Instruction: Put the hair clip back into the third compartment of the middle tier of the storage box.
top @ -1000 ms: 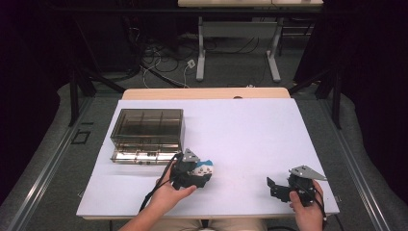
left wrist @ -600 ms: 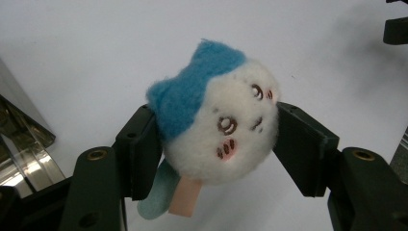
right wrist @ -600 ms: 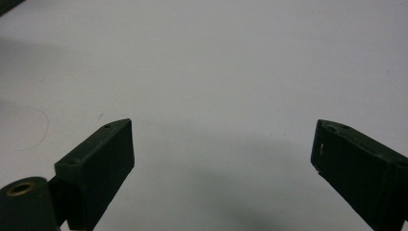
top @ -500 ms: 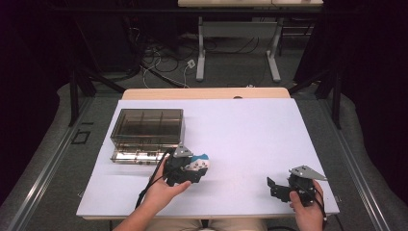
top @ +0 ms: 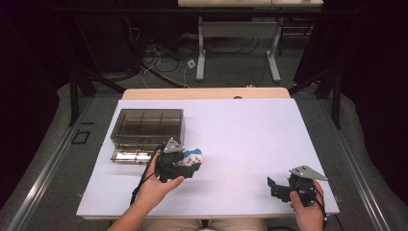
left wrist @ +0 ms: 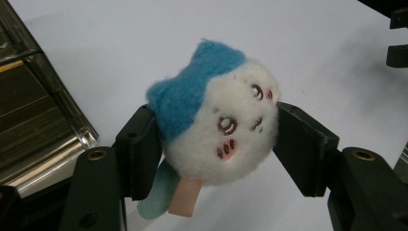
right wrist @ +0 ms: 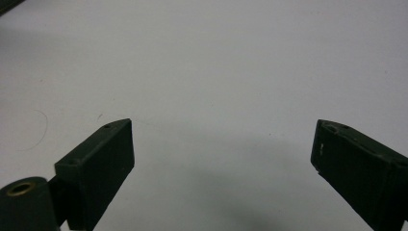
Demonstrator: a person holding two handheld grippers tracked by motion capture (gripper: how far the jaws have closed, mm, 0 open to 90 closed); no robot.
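Left tongs [left wrist: 216, 144] clamp a plush toy [left wrist: 219, 127], blue ears tilted up-left, face toward the camera; right tongs [right wrist: 221, 159] apart.

The white table [top: 240, 134] carried a smoky clear box [top: 148, 126], resting directly on it toward the table's left edge.

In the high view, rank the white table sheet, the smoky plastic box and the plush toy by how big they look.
1. White table sheet, largest by far.
2. Smoky plastic box.
3. Plush toy, smallest, clamped in the left gripper, which partly hides it.
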